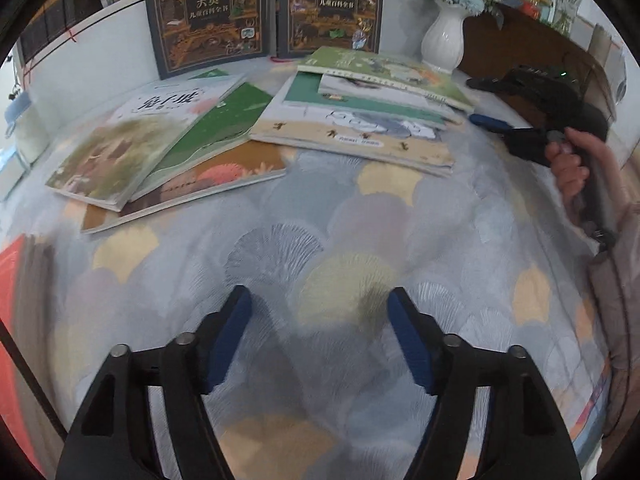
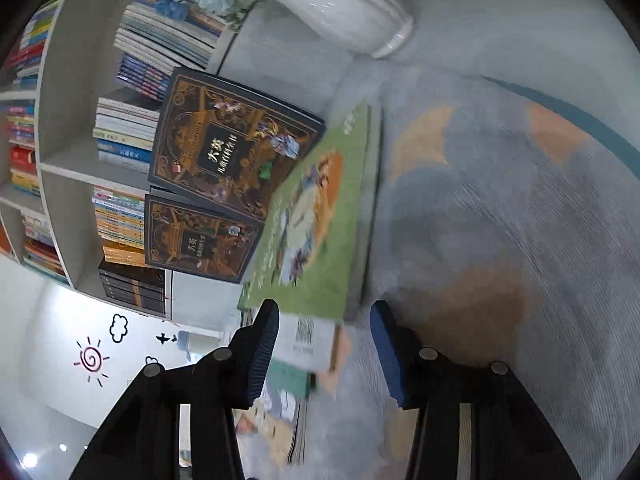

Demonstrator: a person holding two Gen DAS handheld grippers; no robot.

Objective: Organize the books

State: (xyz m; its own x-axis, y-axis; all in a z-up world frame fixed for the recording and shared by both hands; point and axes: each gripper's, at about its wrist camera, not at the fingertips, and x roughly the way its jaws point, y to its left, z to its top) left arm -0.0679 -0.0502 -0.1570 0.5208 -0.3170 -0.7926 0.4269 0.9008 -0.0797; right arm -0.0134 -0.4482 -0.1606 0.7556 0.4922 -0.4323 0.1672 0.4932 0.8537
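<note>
Two loose piles of thin picture books lie on the patterned tablecloth [image 1: 320, 220]: a left pile [image 1: 132, 148] and a right stack [image 1: 360, 120] topped by a green book [image 1: 384, 72] [image 2: 316, 216]. Two dark encyclopedias [image 1: 204, 12] [image 1: 332, 4] stand upright behind them. My left gripper [image 1: 318, 294] is open above bare cloth, well short of the books, with nothing between its fingers. My right gripper [image 1: 476, 100] [image 2: 325, 308] is open and rolled on its side at the right stack's near edge. The green book's corner lies just ahead of its fingertips, and the pads are not pressing on it.
A white vase [image 1: 442, 36] [image 2: 340, 4] with blue and white flowers stands behind the right stack, beside a dark wooden box [image 1: 520, 44]. A white bookshelf [image 2: 68, 160] full of books rises behind the table. A person's hand [image 1: 572, 164] grips the right gripper's handle.
</note>
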